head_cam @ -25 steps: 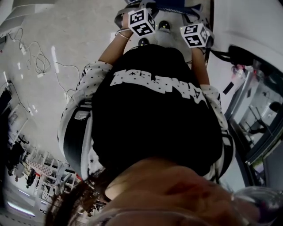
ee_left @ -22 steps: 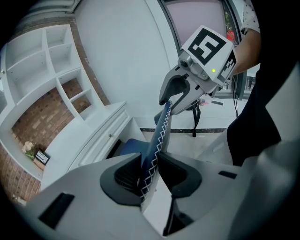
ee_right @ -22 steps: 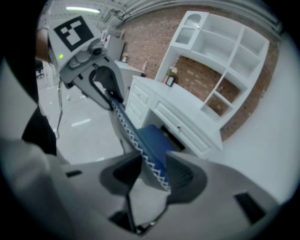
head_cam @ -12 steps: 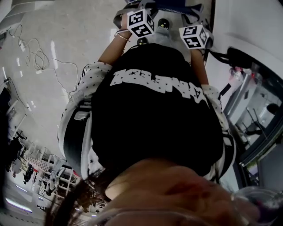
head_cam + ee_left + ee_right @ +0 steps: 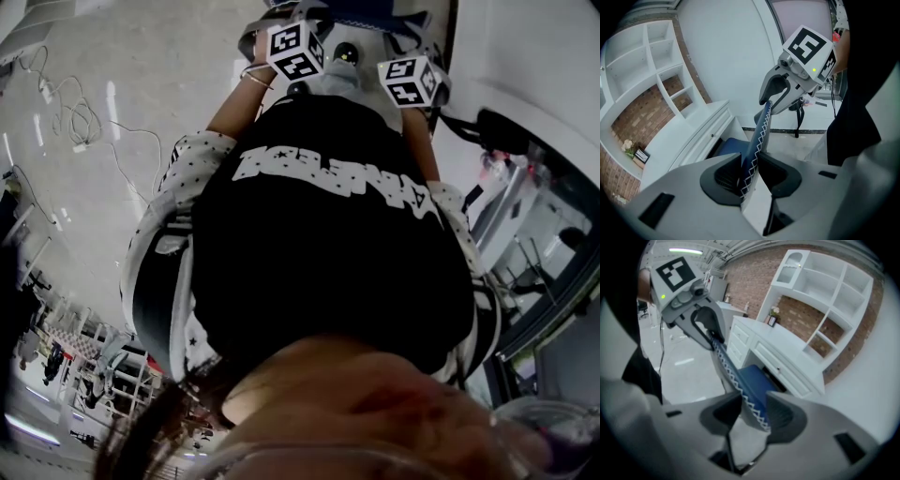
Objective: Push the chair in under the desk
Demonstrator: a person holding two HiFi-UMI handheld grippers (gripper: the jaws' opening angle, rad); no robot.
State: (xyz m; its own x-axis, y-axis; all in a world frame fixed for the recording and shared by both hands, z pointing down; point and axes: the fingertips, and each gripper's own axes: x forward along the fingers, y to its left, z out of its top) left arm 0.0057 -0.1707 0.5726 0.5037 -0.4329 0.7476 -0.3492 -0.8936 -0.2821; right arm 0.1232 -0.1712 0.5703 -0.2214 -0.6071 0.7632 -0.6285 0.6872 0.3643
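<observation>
Filling most of the head view, a black shirt (image 5: 328, 234) hides both pairs of jaws. Two marker cubes are seen above it, one at the left (image 5: 295, 49) and one at the right (image 5: 410, 80). Of the one chair (image 5: 375, 13) only a blue strip is shown, cut off by the top edge. Loose cables (image 5: 66, 112) are seen on the floor (image 5: 169, 56) at the left; how many there are cannot be made out.

In the left gripper view, the jaws of the left gripper (image 5: 749, 169) are clamped on the upper edge of the chair's blue backrest, which is trimmed with white zigzag stitching. Further along the same edge the right gripper (image 5: 780, 91) is seen, closed on it too. The blue seat (image 5: 725, 145) is mostly hidden behind the left jaw and the backrest; its far part lies in the opening under the one white bench (image 5: 689, 140). The chair's legs are not shown. One white shelf unit (image 5: 651, 61) is set against a brick wall (image 5: 628, 122), and a small plant (image 5: 629, 147) and a frame (image 5: 641, 154) are carried at the bench's far end.

In the right gripper view, the right jaws are likewise clamped on the stitched edge, with the seat's front beneath the bench top.
</observation>
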